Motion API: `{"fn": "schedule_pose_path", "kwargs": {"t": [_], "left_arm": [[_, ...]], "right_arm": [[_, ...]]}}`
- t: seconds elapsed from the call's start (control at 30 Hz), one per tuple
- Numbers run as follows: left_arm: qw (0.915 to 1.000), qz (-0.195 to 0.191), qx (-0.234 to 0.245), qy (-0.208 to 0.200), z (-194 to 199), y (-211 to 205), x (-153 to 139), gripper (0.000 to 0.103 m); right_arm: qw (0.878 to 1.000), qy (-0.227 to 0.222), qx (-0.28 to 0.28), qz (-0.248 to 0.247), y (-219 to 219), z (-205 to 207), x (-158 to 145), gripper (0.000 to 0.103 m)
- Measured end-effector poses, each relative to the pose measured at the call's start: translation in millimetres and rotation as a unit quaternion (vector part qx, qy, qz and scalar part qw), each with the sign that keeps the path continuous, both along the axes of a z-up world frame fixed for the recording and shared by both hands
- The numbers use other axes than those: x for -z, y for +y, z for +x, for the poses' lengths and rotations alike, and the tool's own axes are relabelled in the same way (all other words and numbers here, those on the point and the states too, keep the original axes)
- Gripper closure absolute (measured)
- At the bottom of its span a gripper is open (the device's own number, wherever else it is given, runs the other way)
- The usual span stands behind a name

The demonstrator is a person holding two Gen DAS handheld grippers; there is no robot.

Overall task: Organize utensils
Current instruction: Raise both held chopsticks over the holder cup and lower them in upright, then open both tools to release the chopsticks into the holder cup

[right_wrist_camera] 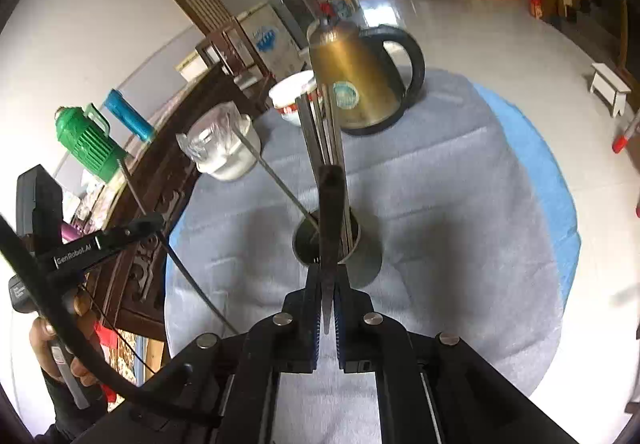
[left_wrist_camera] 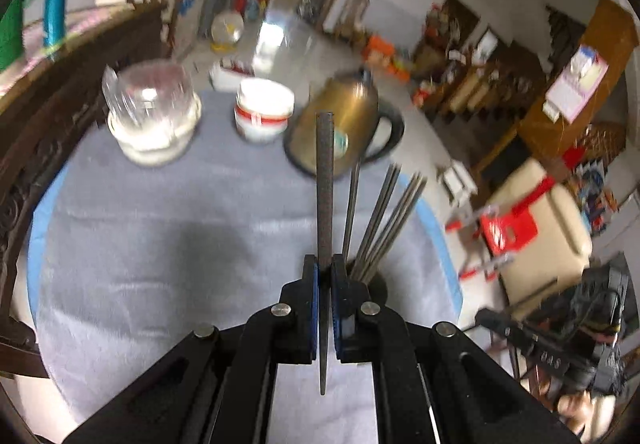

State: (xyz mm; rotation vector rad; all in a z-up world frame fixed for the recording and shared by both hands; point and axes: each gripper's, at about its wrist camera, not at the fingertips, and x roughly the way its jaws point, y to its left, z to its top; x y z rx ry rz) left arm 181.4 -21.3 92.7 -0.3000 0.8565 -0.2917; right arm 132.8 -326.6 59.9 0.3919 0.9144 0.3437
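My left gripper (left_wrist_camera: 325,268) is shut on a long grey metal chopstick (left_wrist_camera: 324,179), held upright above the grey table cloth (left_wrist_camera: 160,244). Just right of it several more chopsticks (left_wrist_camera: 384,219) stand in a dark round holder (left_wrist_camera: 378,286). My right gripper (right_wrist_camera: 329,284) is shut on a dark flat utensil (right_wrist_camera: 331,211), right over the metal holder (right_wrist_camera: 360,256), which has several chopsticks (right_wrist_camera: 316,127) in it. The left gripper (right_wrist_camera: 154,222) with its chopstick (right_wrist_camera: 192,276) shows at the left of the right wrist view.
A brass kettle (left_wrist_camera: 340,123) (right_wrist_camera: 356,79), a red-and-white bowl (left_wrist_camera: 262,109) (right_wrist_camera: 294,91) and a plastic-covered white pot (left_wrist_camera: 154,115) (right_wrist_camera: 224,147) stand at the table's far side. A dark carved wooden cabinet (right_wrist_camera: 152,179) borders the left. A red stool (left_wrist_camera: 506,232) stands on the floor.
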Motion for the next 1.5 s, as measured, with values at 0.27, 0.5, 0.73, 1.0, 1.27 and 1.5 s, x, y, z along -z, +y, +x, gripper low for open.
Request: {"fn": "schedule_pose_path", "kwargs": {"t": [0.27, 0.5, 0.73, 1.0, 1.27, 1.5], "left_arm": [[0.9955, -0.019, -0.043, -0.083, -7, -11, -8, 0.097], [0.9931, 0.003, -0.055, -0.104, -5, -21, -11, 0.097], [0.9922, 0.006, -0.058, -0.11, -9, -23, -16, 0.097], [0.986, -0.031, -0.08, -0.143, -13, -15, -29, 0.097], [0.9794, -0.056, -0.103, -0.164, 8, -21, -23, 0.097], [0.9876, -0.02, -0.074, -0.137, 26, -46, 5, 0.097]], "right_arm": [[0.999, -0.027, 0.014, 0.011, -3, -9, -12, 0.097], [0.999, -0.039, 0.022, 0.02, -6, -12, -17, 0.097], [0.998, -0.05, 0.032, 0.028, -10, -14, -24, 0.097], [0.995, -0.069, 0.051, 0.045, -17, -10, -31, 0.097], [0.994, -0.086, 0.073, -0.001, -8, 12, -28, 0.097], [0.995, -0.072, 0.06, -0.036, 7, 38, -10, 0.097]]}}
